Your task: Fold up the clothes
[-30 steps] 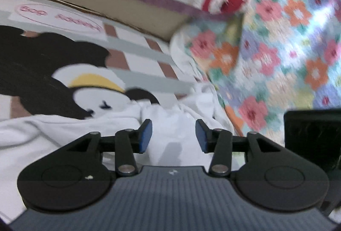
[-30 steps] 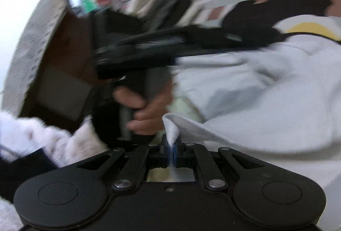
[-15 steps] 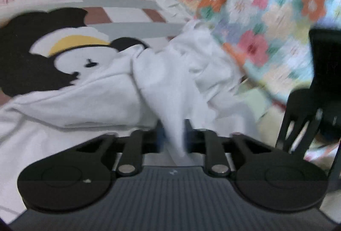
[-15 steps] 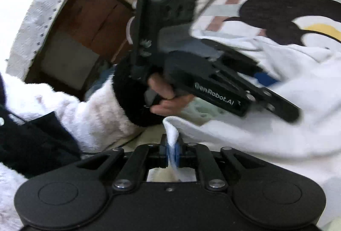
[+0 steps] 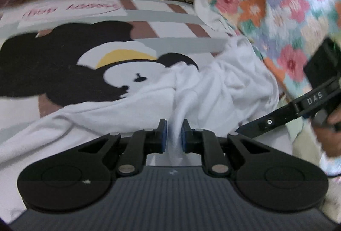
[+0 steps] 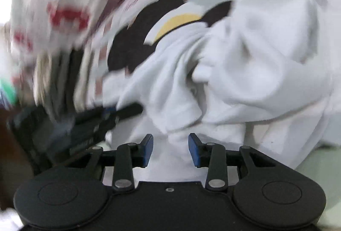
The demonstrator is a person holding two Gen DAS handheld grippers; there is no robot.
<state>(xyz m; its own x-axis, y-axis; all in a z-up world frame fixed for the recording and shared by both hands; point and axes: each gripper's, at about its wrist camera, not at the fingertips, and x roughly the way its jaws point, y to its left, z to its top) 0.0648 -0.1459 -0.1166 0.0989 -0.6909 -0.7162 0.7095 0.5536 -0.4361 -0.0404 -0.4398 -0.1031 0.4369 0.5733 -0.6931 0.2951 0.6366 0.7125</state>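
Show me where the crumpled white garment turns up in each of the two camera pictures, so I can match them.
Left wrist view: the white garment fills the lower middle and right, a pinch of it between the left gripper fingers.
Right wrist view: it fills the centre and right; a fold lies between the right gripper fingers, which are opening.
Shared landmark: the black cartoon mouse print with its yellow patch, beyond the garment.
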